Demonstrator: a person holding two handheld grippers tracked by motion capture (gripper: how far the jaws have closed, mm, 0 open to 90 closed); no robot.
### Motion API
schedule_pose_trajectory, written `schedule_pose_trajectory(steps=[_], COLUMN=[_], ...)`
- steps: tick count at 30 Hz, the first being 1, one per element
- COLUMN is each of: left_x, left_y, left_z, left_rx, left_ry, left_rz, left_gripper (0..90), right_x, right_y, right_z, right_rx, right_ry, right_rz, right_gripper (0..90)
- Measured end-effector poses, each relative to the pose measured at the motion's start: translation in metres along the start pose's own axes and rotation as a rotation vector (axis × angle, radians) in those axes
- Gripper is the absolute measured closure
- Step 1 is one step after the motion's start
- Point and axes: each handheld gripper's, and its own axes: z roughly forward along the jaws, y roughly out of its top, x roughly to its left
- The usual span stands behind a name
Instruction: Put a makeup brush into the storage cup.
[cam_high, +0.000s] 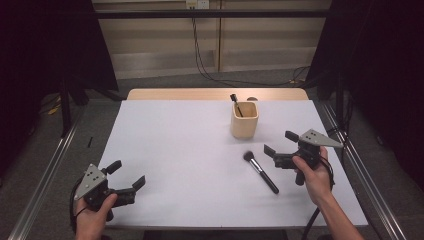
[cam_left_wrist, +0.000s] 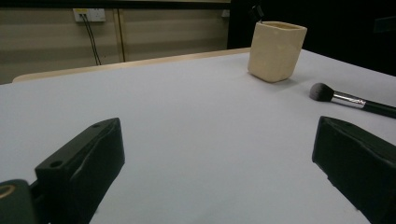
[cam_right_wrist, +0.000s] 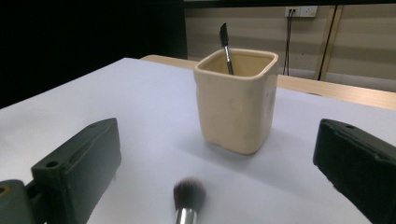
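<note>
Reach phase, as I judge it. The right gripper (cam_high: 277, 143) hovers with jaws wide apart and empty, just beside the makeup brush (cam_high: 261, 171), which lies flat on the white table (cam_high: 180, 150) in front of the cream brush holder (cam_high: 244, 120); a slim black brush (cam_high: 236, 105) already stands inside. Next: lower, straddle the handle, close. The left gripper (cam_high: 128, 174) rests open and empty, near the table's front-left corner.

Open table (cam_high: 175, 150) left and centre, cream cup (cam_high: 244, 120) and brush (cam_high: 261, 172) obstructing right side
</note>
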Motion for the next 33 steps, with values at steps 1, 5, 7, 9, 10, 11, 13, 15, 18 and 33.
schedule_pose_trajectory(steps=[1, 5, 7, 9, 10, 11, 13, 15, 18, 33], left_x=[0.000, -0.001, 0.000, 0.000, 0.000, 0.000, -0.001, -0.001, -0.001, -0.006], left_y=[0.000, -0.001, -0.001, -0.001, -0.001, -0.001, -0.001, -0.002, -0.002, -0.003], left_z=[0.000, -0.004, -0.004, -0.005, -0.005, -0.006, -0.008, -0.009, -0.010, -0.007], left_rx=[-0.001, -0.004, -0.008, -0.008, -0.009, -0.012, -0.015, -0.014, -0.013, -0.005], left_ry=[0.001, 0.009, 0.014, 0.017, 0.019, 0.024, 0.022, 0.023, 0.029, 0.000], left_rz=[0.001, -0.008, -0.010, -0.015, -0.013, -0.010, -0.008, -0.012, -0.021, -0.003], left_gripper=[2.4, 2.4, 2.4, 2.4, 2.4, 2.4, 2.4, 2.4, 2.4, 2.6], right_x=[0.001, 0.001, 0.001, 0.001, 0.001, 0.002, 0.003, 0.006, 0.010, 0.021], right_y=[-0.002, -0.010, -0.015, -0.019, -0.022, -0.024, -0.028, -0.032, -0.039, -0.056], right_z=[-0.002, -0.009, -0.014, -0.019, -0.022, -0.024, -0.029, -0.035, -0.042, -0.059], right_rx=[0.005, 0.015, 0.021, 0.026, 0.029, 0.036, 0.031, 0.032, 0.032, 0.033], right_ry=[0.002, 0.002, -0.008, -0.005, -0.010, -0.008, -0.009, -0.013, -0.019, -0.037], right_rz=[0.001, -0.001, -0.010, -0.003, -0.003, -0.005, -0.002, 0.003, 0.005, 0.009], right_gripper=[0.6, 0.7, 0.8, 0.8, 0.8, 0.9, 1.3, 1.3, 1.3, 1.3])
